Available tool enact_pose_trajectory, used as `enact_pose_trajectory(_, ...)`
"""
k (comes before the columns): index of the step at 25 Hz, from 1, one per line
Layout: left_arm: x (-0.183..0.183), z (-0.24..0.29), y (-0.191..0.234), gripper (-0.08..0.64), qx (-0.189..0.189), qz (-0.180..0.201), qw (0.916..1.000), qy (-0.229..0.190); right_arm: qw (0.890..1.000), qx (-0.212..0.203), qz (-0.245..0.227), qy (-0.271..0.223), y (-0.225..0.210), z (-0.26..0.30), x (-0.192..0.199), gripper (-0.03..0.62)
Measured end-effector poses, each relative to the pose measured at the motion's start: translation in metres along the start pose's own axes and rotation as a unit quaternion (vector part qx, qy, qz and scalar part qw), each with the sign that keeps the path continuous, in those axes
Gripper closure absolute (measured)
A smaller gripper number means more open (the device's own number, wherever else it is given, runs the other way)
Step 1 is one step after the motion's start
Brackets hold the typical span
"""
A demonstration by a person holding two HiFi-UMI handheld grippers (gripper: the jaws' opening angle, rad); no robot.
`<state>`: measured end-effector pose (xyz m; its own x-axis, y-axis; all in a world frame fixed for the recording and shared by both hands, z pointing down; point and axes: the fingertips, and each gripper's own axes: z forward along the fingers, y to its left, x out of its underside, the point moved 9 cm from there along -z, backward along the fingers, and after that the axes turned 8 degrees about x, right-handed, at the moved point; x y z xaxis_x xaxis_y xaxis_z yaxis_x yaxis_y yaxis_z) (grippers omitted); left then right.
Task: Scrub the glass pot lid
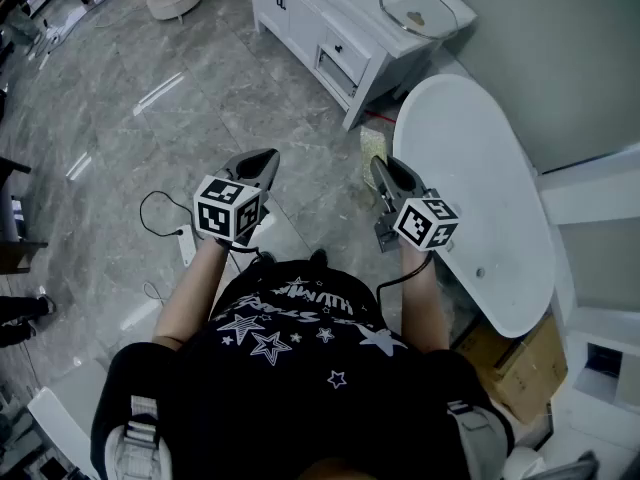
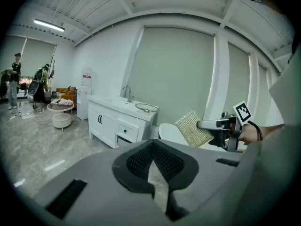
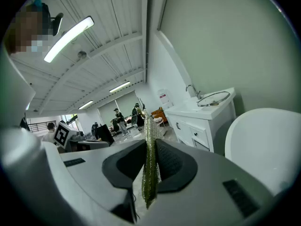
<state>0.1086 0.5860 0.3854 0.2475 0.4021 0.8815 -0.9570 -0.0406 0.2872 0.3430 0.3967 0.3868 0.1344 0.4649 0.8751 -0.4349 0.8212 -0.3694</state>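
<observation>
The glass lid (image 1: 415, 10) is lying on the cabinet (image 1: 300, 8), well apart from both grippers. The left gripper (image 1: 262, 160) is holding its jaws together, empty. The right gripper (image 1: 381, 171) is clamping a scouring cloth (image 3: 150, 164). The lid is likely stiff, slippery and breakable: grip its rim.

1. The glass pot lid (image 1: 413, 10) is round and clear, with a metal rim and a small knob at its middle. It lies flat on top of the white cabinet (image 1: 300, 23), at the cabinet's right end in the head view.
2. The scrub pad (image 3: 149, 126) is a glittery gold-green cloth. It stands upright and edge-on, pinched in the right gripper (image 3: 149, 149), well apart from the cabinet's front.
</observation>
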Motion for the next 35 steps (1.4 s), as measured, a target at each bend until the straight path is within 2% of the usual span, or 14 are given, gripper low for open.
enact_pose_trajectory(12, -0.002, 0.017, -0.026, 0.552, -0.003, 0.008, 0.9999, 0.012, 1.000, -0.017, 0.005, 0.006, -0.022, -0.011, 0.002, 0.527)
enact_pose_trajectory(16, 0.002, 0.025, -0.032, 0.552, -0.009, 0.000, 0.9998, 0.018, 1.000, -0.022, 0.005, 0.006, -0.033, -0.012, 0.005, 0.528)
enact_pose_trajectory(19, 0.005, 0.032, -0.036, 0.552, -0.018, -0.006, 0.9996, 0.019, 0.999, -0.040, 0.013, 0.002, -0.042, -0.013, 0.005, 0.526)
enact_pose_trajectory(24, 0.009, 0.031, -0.039, 0.552, -0.043, -0.025, 0.9988, 0.004, 0.998, -0.063, -0.005, 0.012, -0.051, -0.012, 0.004, 0.526)
enact_pose_trajectory(29, 0.006, 0.027, -0.033, 0.552, -0.058, -0.034, 0.9977, -0.004, 0.997, -0.075, 0.001, 0.018, -0.054, -0.004, 0.004, 0.526)
enact_pose_trajectory(35, -0.007, 0.029, -0.005, 0.552, -0.060, -0.035, 0.9974, -0.018, 0.998, -0.058, -0.007, 0.016, -0.052, 0.014, -0.003, 0.526)
